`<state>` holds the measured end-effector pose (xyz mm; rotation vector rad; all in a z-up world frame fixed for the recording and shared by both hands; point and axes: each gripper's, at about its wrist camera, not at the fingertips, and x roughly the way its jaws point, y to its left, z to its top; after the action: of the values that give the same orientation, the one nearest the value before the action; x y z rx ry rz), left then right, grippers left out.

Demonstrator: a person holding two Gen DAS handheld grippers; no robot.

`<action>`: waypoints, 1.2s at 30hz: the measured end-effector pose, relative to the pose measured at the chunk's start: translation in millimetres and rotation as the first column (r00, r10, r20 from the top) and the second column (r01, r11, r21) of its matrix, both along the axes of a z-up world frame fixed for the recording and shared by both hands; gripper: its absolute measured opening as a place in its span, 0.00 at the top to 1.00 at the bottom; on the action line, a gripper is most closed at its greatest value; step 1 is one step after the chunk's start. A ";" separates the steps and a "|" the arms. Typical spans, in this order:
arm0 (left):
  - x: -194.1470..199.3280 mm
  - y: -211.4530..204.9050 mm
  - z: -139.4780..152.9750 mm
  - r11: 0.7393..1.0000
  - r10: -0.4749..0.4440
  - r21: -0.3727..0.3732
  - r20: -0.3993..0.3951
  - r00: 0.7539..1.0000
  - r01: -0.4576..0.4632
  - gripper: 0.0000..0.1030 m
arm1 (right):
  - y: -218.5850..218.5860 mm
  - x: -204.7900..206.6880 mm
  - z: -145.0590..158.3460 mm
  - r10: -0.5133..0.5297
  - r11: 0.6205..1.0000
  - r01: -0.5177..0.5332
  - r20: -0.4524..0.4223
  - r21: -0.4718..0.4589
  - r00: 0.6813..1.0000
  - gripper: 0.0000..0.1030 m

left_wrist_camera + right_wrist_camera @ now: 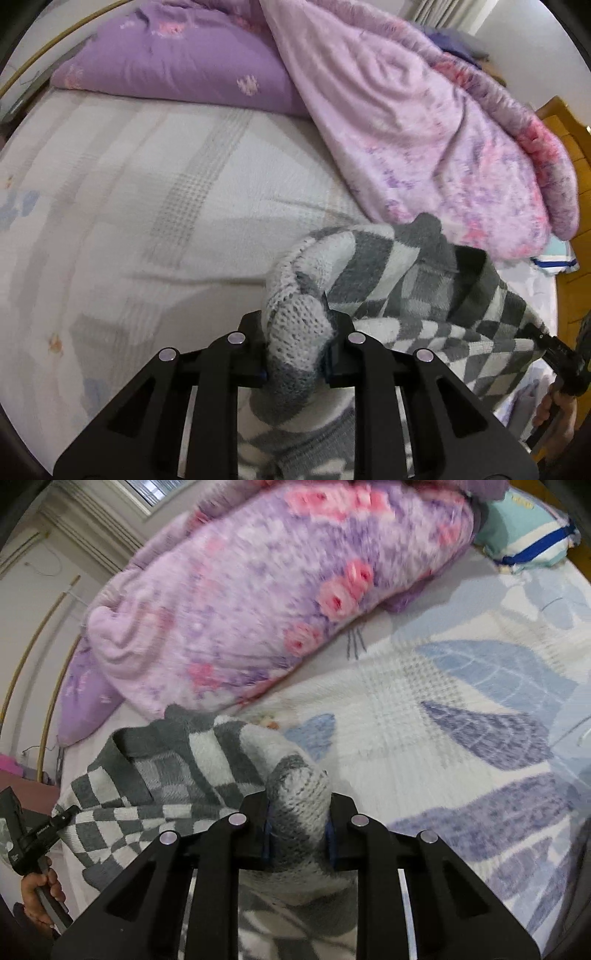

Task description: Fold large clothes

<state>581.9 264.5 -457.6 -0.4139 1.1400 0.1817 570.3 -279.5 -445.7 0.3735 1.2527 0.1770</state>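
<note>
One grey-and-white checked knitted sweater (424,291) hangs stretched between two grippers over the pale patterned bed (147,206). The left gripper (297,354) and right gripper (297,834) each have their jaws clamped on a bunched knit edge. Behind lie what seems one pink floral fleece blanket (258,602) and one purple quilt (177,62).
</note>
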 end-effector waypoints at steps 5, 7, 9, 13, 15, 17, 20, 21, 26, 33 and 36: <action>-51.8 -0.1 36.6 0.999 0.033 -0.019 0.044 0.999 -0.032 0.81 | 7.3 -38.1 33.4 -0.015 0.999 0.014 0.048 0.036 0.999 0.82; -76.0 -5.4 49.8 0.999 0.043 -0.012 0.057 0.997 -0.042 0.81 | 2.0 -54.0 46.7 -0.012 0.999 0.009 0.064 0.044 0.998 0.82; -98.8 -6.2 58.2 0.998 0.066 -0.019 0.065 0.996 -0.065 0.81 | 2.4 -66.6 57.0 -0.002 0.999 -0.001 0.071 0.043 0.997 0.82; -153.2 -6.3 71.5 0.994 0.105 -0.016 0.071 0.992 -0.104 0.81 | -6.6 -106.5 81.5 0.001 0.998 -0.006 0.091 0.055 0.996 0.82; -176.1 -8.5 72.5 0.994 0.106 -0.009 0.067 0.992 -0.106 0.81 | -7.8 -130.1 92.1 0.004 0.999 -0.008 0.106 0.037 0.994 0.82; -200.7 -12.4 72.3 0.995 0.098 -0.001 0.062 0.993 -0.098 0.81 | -9.8 -155.8 98.4 -0.006 0.999 0.003 0.111 0.032 0.994 0.82; -241.6 -11.4 68.3 0.994 0.103 -0.026 0.061 0.993 -0.102 0.81 | -13.6 -201.3 102.8 -0.032 0.999 0.031 0.115 0.012 0.993 0.82; -253.8 -11.0 66.4 0.994 0.105 -0.032 0.061 0.993 -0.103 0.81 | -14.8 -219.3 102.2 -0.043 0.999 0.043 0.113 0.000 0.993 0.82; -318.2 -4.3 41.8 0.988 0.128 -0.084 0.013 0.992 -0.126 0.80 | -21.0 -303.1 80.8 -0.118 0.992 0.120 0.039 -0.045 0.992 0.82; -407.2 2.2 -24.9 0.984 0.122 -0.109 -0.148 0.981 -0.139 0.80 | -19.3 -387.8 12.4 -0.167 0.982 0.151 -0.161 -0.110 0.973 0.80; -428.6 -8.6 -39.2 0.988 0.074 -0.123 -0.163 0.984 -0.095 0.79 | -10.4 -406.8 6.6 -0.148 0.976 0.118 -0.153 -0.185 0.977 0.77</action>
<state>153.2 255.8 -496.8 -0.5728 1.2957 0.2177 163.4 -289.9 -439.1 0.3239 1.3913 -0.0808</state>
